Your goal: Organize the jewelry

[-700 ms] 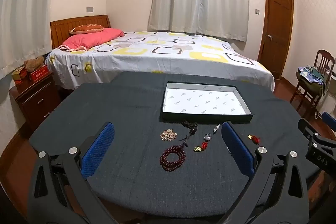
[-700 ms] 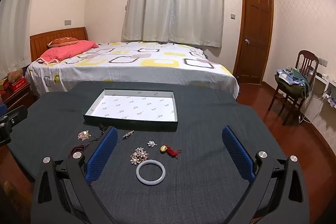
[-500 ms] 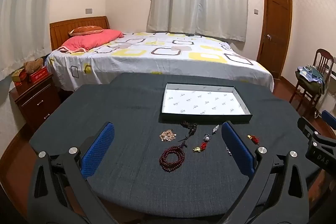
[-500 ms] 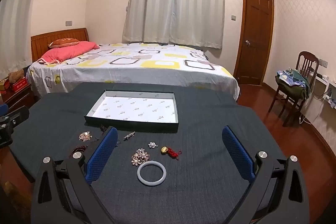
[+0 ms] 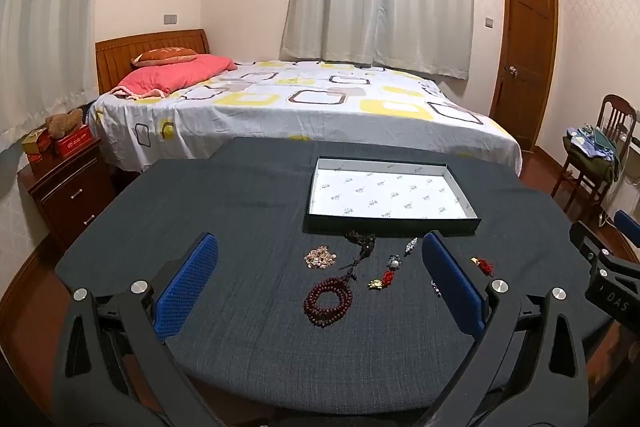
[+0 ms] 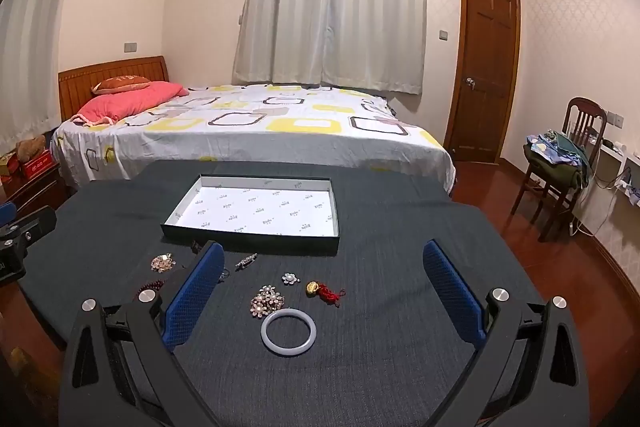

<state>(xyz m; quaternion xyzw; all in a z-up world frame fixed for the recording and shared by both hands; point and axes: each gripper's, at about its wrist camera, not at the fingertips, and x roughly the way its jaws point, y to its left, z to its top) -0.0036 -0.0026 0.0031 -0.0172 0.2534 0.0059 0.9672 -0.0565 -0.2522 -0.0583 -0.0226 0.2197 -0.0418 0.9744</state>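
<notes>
A shallow tray [image 5: 464, 227] [image 6: 256, 241] with a white lining stands on the dark table. Jewelry lies loose in front of it. In the left wrist view I see a dark red bead bracelet [image 5: 328, 302], a pale cluster brooch [image 5: 319, 257], a dark tasselled piece [image 5: 362, 243] and a gold and red charm [image 5: 382, 279]. In the right wrist view I see a white bangle [image 6: 288, 332], a pearl brooch [image 6: 267, 300], a small flower brooch [image 6: 291, 278] and a gold and red charm [image 6: 323, 291]. My left gripper [image 5: 320, 287] and right gripper [image 6: 324, 293] are open, empty and above the table.
The table [image 5: 240, 211] has a dark grey cloth and a curved near edge. A bed [image 5: 304, 99] stands behind it, a nightstand [image 5: 68, 183] at the left, a chair with clothes [image 6: 560, 155] and a door [image 6: 486, 67] at the right.
Both views have shifted slightly; the tray and jewelry sit a touch lower and closer. Nothing was picked up or let go.
</notes>
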